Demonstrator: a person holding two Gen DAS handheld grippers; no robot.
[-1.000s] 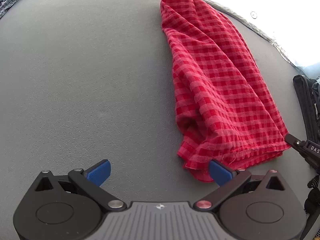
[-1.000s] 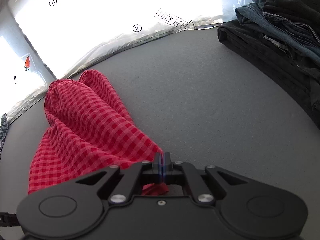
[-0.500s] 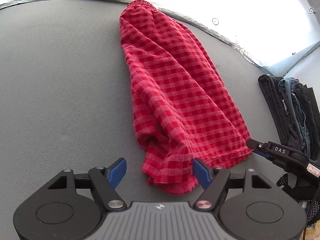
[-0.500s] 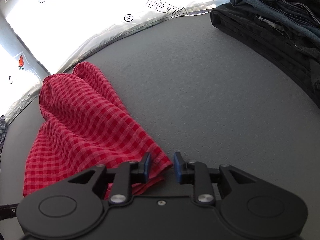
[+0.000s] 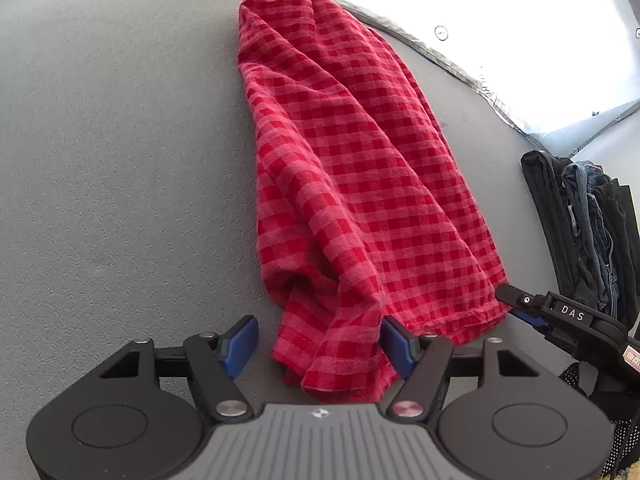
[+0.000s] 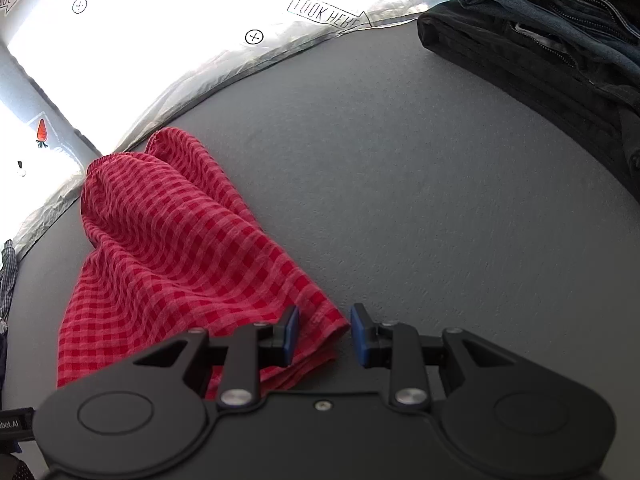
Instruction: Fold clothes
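A red checked garment (image 5: 352, 168) lies lengthwise on the grey table (image 5: 120, 160), its elastic waistband at the far end and its hem toward me. My left gripper (image 5: 318, 346) stands open, its blue pads either side of the garment's near left hem corner. In the right wrist view the same red garment (image 6: 172, 248) spreads to the left. My right gripper (image 6: 325, 334) is open, and the near right hem corner lies between its blue pads, not pinched. The right gripper's tip (image 5: 532, 312) shows at the hem's right end in the left wrist view.
A stack of folded dark clothes and jeans (image 6: 560, 48) sits at the table's right side, also seen as the dark pile (image 5: 584, 228) in the left view. A checked cloth (image 6: 8, 272) lies at the far left edge. A bright marked backdrop (image 6: 320, 12) rises behind the table.
My right gripper went from shut on the hem corner to open. My left gripper moved right, so the hem's left corner now lies between its pads.
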